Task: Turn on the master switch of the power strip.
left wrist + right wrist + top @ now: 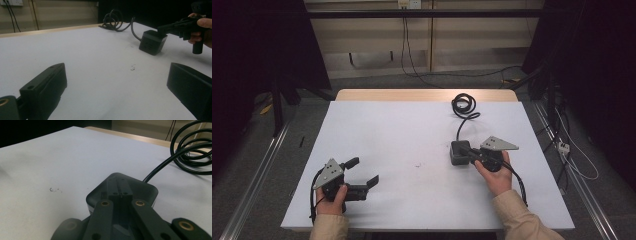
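On white table [412,130], unlabelled black power adapter [458,153].

— Where does the power adapter [459,152] sit on the table [412,125]?

— Directly ahead of the right gripper [468,153], whose closed jaws lie over its top. Its cable [463,106] runs on behind it to a coil near the far edge.

— And the left gripper [363,173]?

— Well apart on the near left, jaws spread and pointing across toward the adapter. A small smudge [417,164] lies between the two grippers.
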`<state>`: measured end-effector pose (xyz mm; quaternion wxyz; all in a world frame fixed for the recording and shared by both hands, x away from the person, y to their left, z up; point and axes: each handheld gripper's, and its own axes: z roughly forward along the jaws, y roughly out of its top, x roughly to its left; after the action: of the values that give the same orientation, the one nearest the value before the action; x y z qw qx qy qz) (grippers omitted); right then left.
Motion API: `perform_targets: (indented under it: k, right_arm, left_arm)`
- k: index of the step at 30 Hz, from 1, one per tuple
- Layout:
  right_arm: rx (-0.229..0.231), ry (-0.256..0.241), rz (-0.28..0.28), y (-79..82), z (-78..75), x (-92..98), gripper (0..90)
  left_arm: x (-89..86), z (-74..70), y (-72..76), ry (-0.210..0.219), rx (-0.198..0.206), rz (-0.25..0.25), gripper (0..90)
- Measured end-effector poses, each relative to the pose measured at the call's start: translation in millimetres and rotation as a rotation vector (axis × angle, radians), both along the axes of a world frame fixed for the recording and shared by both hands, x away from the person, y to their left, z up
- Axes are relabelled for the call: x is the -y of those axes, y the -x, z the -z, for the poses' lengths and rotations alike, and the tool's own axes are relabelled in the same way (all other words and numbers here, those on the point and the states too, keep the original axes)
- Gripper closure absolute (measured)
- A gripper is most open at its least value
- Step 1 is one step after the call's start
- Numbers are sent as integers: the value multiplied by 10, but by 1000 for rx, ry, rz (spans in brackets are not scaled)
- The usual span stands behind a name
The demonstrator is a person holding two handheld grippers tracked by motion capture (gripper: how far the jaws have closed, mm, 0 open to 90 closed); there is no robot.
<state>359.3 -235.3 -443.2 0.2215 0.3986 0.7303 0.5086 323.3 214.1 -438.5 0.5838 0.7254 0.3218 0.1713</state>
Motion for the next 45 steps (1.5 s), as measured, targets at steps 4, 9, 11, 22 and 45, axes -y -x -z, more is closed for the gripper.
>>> perform_targets:
  k: [4,9,11,22,45]
  right_arm:
    - [5,10,0,3,-4,-6,900]
    - [12,18,-3,3,-6,-10,900]
    - [14,20,-5,0,-8,-9,900]
    - [20,9,10,15,-39,-3,900]
    - [-29,-48,-3,100,-79,49,268]
  left_arm:
    - [-8,-1,-2,-3,-2,-2,24]
    - [-12,-3,-5,6,0,-3,24]
    - [-12,-3,-7,6,0,-3,24]
    - [3,-5,-23,7,-1,-1,24]
    - [32,6,-49,6,-6,7,24]
